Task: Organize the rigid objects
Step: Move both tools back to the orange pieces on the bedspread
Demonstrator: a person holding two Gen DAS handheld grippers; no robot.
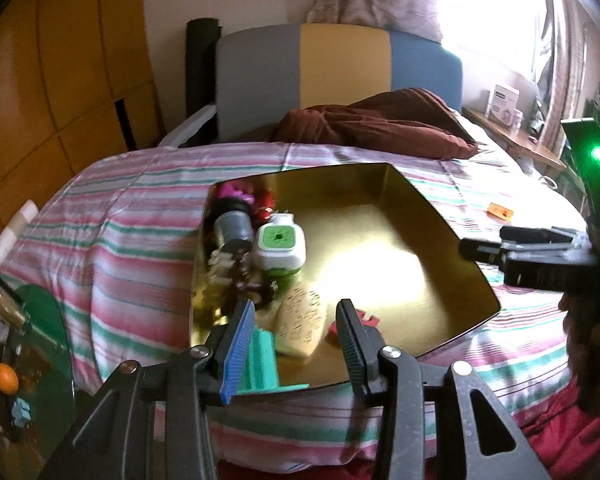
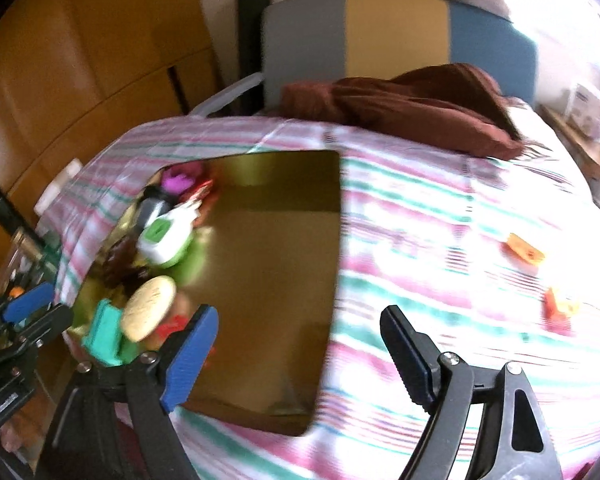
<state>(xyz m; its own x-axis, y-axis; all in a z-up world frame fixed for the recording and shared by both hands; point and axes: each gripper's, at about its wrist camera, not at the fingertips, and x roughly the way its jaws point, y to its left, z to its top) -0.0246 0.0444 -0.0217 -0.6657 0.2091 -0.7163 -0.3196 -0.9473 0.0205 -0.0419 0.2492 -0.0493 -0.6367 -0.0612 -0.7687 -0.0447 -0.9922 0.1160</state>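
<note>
Bedroom, striped bedspread (image 2: pixel 420 216). Gold tray (image 1: pixel 400 240) on bed keeps toys together; green-white bottle (image 1: pixel 281 246), tan oval (image 1: pixel 300 326) packed along left wall. Orange piece (image 2: pixel 525 254), maybe block, blurry, loose on bed. Left gripper (image 1: pixel 296 330) wide, empty, over tray. Right gripper (image 2: pixel 300 344) wide, empty, facing loose pieces.

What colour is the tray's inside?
Shiny gold; the tray shows best in the left wrist view.
</note>
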